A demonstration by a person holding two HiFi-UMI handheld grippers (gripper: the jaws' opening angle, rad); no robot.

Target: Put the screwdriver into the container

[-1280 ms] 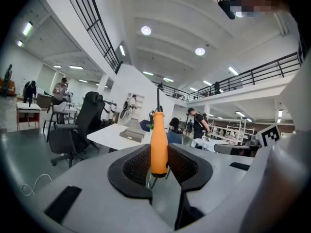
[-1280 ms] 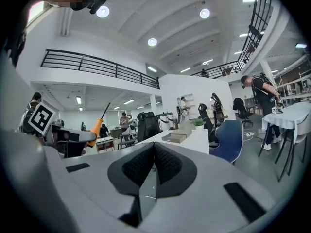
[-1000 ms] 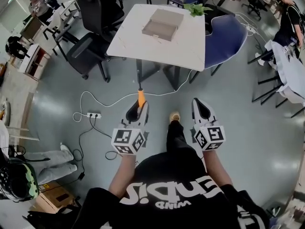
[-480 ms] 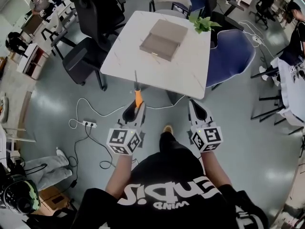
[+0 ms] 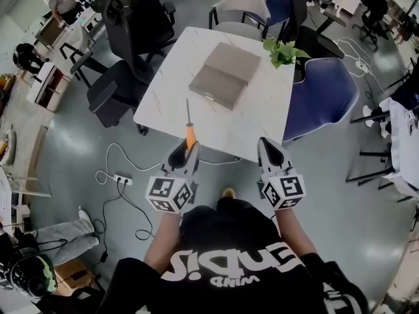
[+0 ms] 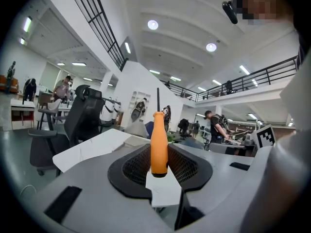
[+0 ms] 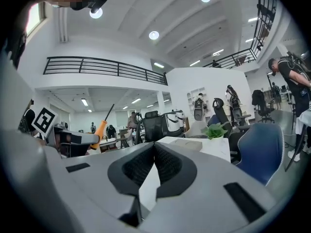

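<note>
Item one, the left gripper (image 5: 184, 157): in its own view we find the jaws clamped on the orange-handled screwdriver with a thin dark shaft (image 6: 159, 142), the handle standing upright between the black ribbed pads (image 6: 135, 165) and its butt end poking out below them. Only the head view tells us where this tool sits in the room: its shaft lies across the near part of the square white table (image 5: 258, 120) and is well apart from the flat grey-brown rectangular container (image 5: 224, 75), which rests in the middle of the tabletop. Item two, the right gripper (image 5: 270, 153): its own view gives us the two jaws brought together, tips meeting, with nothing between them. From the head view we could not settle that. That same right gripper view adds a side look at the screwdriver, off to the left and tilted, which the left gripper view cannot offer. Item three, surroundings, seen whole only from the head view: a small green potted plant (image 5: 283, 51) at the table's far corner, a black office chair (image 5: 124, 44) to the left of the table, a blue chair (image 5: 321, 95) to the right, and a white power strip (image 5: 123, 179) with its cable on the grey floor. Both grippers are level with each other, just short of the table's near edge
</note>
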